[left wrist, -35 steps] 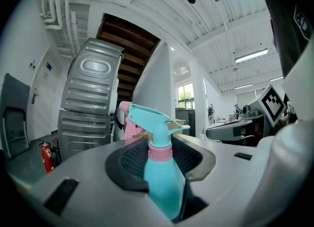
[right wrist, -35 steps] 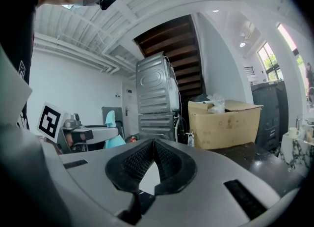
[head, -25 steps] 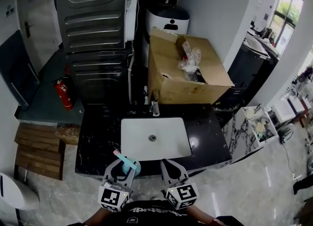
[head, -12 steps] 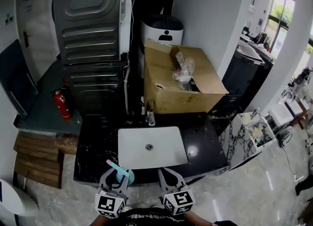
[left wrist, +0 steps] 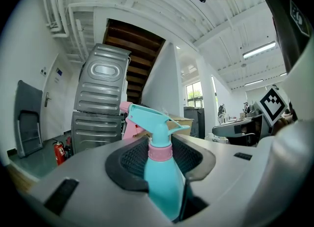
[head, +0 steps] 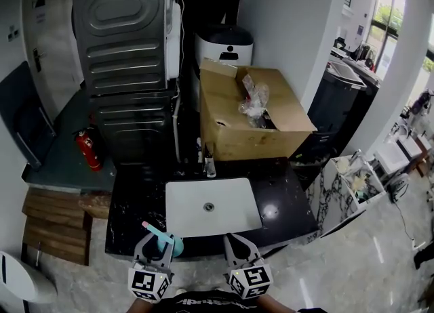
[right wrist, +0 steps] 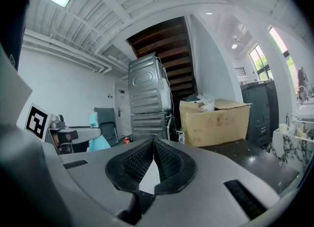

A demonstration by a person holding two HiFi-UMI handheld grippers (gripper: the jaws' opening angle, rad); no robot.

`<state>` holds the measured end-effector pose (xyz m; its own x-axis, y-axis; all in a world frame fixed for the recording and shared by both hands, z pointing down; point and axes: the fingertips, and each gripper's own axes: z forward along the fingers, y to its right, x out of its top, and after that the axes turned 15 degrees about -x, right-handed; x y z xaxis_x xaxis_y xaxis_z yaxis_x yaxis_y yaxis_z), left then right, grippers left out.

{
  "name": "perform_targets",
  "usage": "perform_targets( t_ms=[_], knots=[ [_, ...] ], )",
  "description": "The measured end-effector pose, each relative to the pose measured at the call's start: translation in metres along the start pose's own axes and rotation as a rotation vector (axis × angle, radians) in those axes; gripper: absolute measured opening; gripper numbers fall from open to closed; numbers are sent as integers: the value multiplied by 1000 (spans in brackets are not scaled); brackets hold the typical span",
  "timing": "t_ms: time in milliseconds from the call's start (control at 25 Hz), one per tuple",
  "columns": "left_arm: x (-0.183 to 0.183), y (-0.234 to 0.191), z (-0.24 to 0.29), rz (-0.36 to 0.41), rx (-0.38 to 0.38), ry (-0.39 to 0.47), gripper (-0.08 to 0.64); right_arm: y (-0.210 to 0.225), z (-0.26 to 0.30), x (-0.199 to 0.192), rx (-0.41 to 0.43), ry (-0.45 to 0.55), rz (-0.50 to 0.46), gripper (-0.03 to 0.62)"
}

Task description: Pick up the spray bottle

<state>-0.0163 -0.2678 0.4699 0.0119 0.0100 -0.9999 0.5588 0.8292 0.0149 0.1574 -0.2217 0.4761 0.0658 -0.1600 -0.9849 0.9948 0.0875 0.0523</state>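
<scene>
Left gripper (head: pixel 158 244) was clamped on the spray bottle (left wrist: pixel 161 184) body, below the collar (left wrist: pixel 159 152), over the worktop (head: pixel 135 203) front edge. Right gripper (right wrist: pixel 153 158) was closed, empty. Bottle looked light, slick plastic; a body grip suited it.

A sink (head: pixel 190 203) is set in the middle of the table (head: pixel 135 203), with a cardboard box (head: pixel 237 135) behind it. A fire extinguisher (head: pixel 89 149) stands on the floor to the left. At the table's near edge, the spray bottle (head: pixel 165 240) sits between the left gripper (head: pixel 160 242) jaws, left of the right gripper (head: pixel 239 240).
</scene>
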Motion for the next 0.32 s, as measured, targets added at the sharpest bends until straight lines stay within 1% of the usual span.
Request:
perform_targets(
  t_ms=[320],
  knots=[
    [2,2,-2,-1,-11,4,155,1,-3,3,-12,2,8,38]
  ],
)
